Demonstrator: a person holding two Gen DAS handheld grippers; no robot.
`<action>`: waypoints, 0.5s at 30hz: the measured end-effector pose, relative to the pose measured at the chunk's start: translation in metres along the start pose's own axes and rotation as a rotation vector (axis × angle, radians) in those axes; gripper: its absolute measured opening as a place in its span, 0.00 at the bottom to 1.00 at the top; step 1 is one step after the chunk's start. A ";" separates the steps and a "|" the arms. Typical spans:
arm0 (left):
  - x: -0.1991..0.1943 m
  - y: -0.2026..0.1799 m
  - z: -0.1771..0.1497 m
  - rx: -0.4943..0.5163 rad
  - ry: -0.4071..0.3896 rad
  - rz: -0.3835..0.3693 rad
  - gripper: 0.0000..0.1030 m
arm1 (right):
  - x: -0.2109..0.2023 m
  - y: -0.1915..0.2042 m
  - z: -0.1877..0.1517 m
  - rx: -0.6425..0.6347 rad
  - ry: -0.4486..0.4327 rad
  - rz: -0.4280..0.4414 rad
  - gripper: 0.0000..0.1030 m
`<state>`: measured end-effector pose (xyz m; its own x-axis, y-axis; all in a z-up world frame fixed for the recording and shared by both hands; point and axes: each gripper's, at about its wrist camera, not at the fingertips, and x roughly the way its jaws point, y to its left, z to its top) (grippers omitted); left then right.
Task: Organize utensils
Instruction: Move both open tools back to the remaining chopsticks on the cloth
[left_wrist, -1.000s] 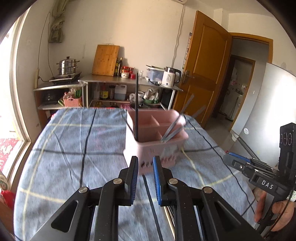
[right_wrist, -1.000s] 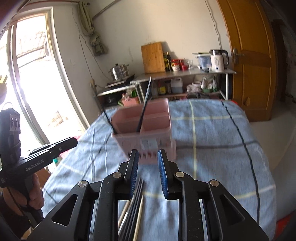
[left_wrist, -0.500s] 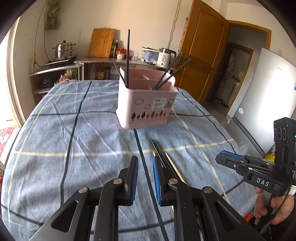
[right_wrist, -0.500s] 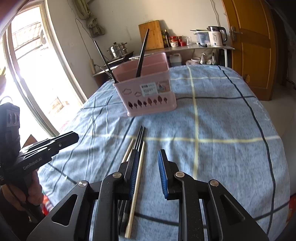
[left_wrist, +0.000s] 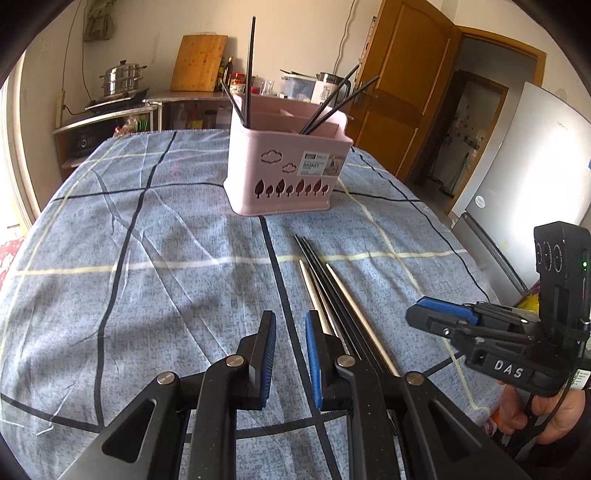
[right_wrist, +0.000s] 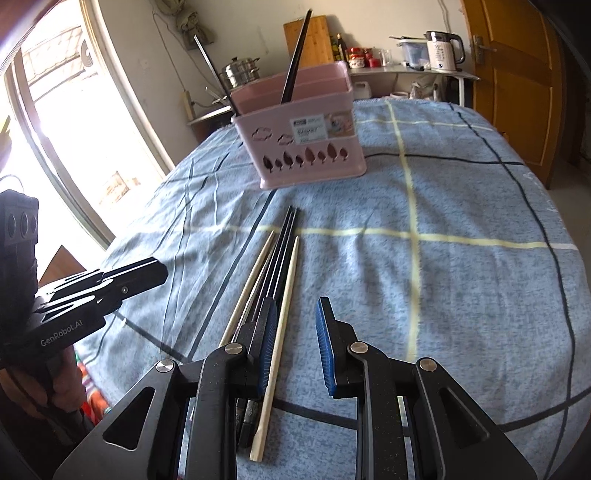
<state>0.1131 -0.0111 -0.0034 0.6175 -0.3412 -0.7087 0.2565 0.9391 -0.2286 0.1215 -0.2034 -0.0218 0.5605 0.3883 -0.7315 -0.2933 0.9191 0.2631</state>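
A pink utensil basket (left_wrist: 286, 171) stands upright mid-table with several black chopsticks leaning in it; it also shows in the right wrist view (right_wrist: 306, 136). A bundle of loose black and pale wooden chopsticks (left_wrist: 338, 301) lies on the cloth in front of it, also in the right wrist view (right_wrist: 275, 280). My left gripper (left_wrist: 290, 341) is open and empty, low over the cloth just left of the bundle. My right gripper (right_wrist: 295, 338) is open and empty, its left finger over the near ends of the chopsticks.
The table wears a blue checked cloth (left_wrist: 147, 258). Behind it stand a shelf with a steamer pot (left_wrist: 122, 79), a cutting board (left_wrist: 199, 62) and a kettle (right_wrist: 443, 50). A wooden door (left_wrist: 402, 88) and a fridge (left_wrist: 528, 177) are at the right, a window (right_wrist: 55, 122) at the left.
Both grippers have pulled back from the basket and dropped lower toward the near end of the table. The loose chopsticks have come into view beneath them.
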 end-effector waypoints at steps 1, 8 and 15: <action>0.002 0.000 0.000 -0.001 0.007 -0.001 0.15 | 0.004 0.001 0.000 -0.003 0.008 0.001 0.22; 0.011 0.002 -0.003 -0.002 0.039 -0.011 0.15 | 0.029 0.006 -0.001 -0.027 0.063 -0.001 0.22; 0.018 0.002 -0.002 -0.006 0.056 -0.016 0.15 | 0.043 0.005 -0.003 -0.031 0.091 -0.014 0.22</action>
<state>0.1235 -0.0155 -0.0182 0.5710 -0.3532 -0.7411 0.2614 0.9340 -0.2436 0.1413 -0.1827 -0.0539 0.4928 0.3663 -0.7893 -0.3104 0.9214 0.2338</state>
